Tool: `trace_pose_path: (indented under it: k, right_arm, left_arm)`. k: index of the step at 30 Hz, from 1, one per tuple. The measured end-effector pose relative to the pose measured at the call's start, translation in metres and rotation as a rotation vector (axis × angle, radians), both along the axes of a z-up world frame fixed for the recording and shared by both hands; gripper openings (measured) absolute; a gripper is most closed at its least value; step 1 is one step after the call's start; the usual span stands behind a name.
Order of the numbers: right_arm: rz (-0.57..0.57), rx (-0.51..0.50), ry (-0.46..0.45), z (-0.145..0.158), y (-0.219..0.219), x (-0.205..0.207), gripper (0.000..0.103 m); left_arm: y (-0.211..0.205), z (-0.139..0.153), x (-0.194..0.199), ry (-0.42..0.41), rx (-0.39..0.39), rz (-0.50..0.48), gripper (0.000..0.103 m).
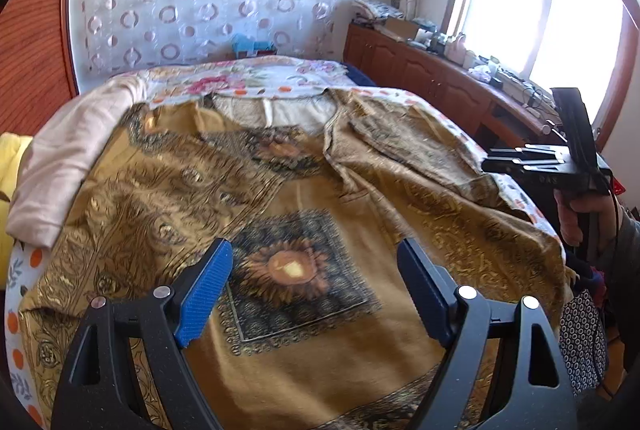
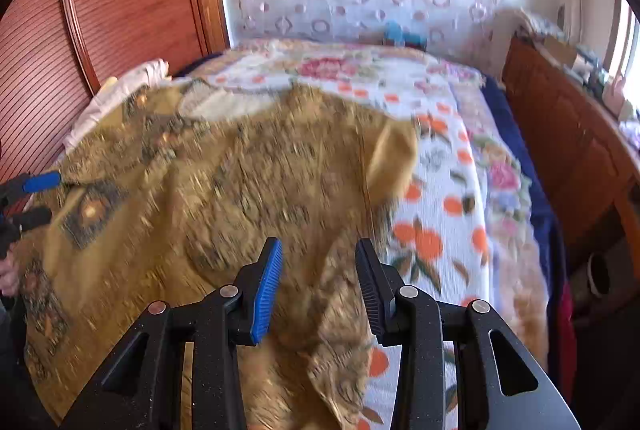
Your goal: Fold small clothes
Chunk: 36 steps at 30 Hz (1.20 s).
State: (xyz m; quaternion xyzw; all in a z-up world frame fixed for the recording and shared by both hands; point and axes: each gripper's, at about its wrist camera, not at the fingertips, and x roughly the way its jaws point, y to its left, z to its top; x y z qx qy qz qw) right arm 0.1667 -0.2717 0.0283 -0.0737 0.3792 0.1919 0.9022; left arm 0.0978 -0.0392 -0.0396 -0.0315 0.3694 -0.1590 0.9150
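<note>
Golden shirt (image 1: 304, 198) spread flat; left gripper (image 1: 316, 262), right gripper (image 2: 318, 262) fingers apart, empty

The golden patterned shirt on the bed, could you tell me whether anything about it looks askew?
Yes: the golden shirt lies unevenly, its right side folded over inside out with a rumpled edge spilling onto the orange-print sheet.

A bed covered by a white quilted bedspread printed with oranges and flowers (image 2: 448, 190) carries a mustard-gold patterned garment (image 1: 304, 198) spread flat across its middle. A pale pink folded cloth (image 1: 68, 158) lies at the garment's nine o'clock.
</note>
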Motion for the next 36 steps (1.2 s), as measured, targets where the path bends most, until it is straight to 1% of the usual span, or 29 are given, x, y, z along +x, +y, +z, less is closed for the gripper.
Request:
trace_pose_path:
  k: [5,8,12,19,22,26,29,31,32,34,36]
  right_arm:
    - [0.012,0.002,0.061,-0.015,-0.002,0.005,0.039]
    - [0.04,-0.033,0.072,-0.018,0.0,-0.003,0.037]
    - [0.032,-0.047,0.049,-0.021,-0.005,-0.007,0.037]
    - [0.024,-0.027,0.05,-0.023,-0.011,-0.025,0.037]
    - [0.03,-0.021,0.045,-0.02,-0.011,-0.037,0.037]
    - [0.047,-0.005,0.01,-0.01,-0.012,-0.052,0.037]
    - [0.05,0.006,-0.018,-0.001,-0.011,-0.056,0.037]
    - [0.049,0.011,-0.037,0.003,-0.008,-0.054,0.044]
    - [0.048,0.013,-0.045,0.006,-0.008,-0.052,0.046]
    - [0.044,0.01,-0.056,0.009,-0.005,-0.045,0.053]
    - [0.037,0.004,-0.066,0.01,-0.002,-0.037,0.056]
  left_arm:
    - [0.003,-0.009,0.003,0.023,0.018,0.017,0.085]
    - [0.009,-0.011,0.003,0.024,0.024,0.03,0.085]
    - [0.023,-0.009,0.004,0.022,0.011,0.051,0.085]
    - [0.046,-0.003,0.005,0.003,0.045,0.107,0.085]
    - [0.057,0.002,0.003,-0.003,0.034,0.129,0.085]
    - [0.068,0.019,-0.008,-0.034,0.006,0.135,0.085]
    - [0.074,0.034,-0.013,-0.075,0.018,0.14,0.085]
    - [0.08,0.039,-0.01,-0.089,0.042,0.155,0.085]
    - [0.084,0.041,-0.006,-0.09,0.055,0.165,0.085]
    - [0.091,0.041,0.005,-0.081,0.072,0.179,0.085]
    - [0.1,0.039,0.02,-0.072,0.095,0.187,0.085]
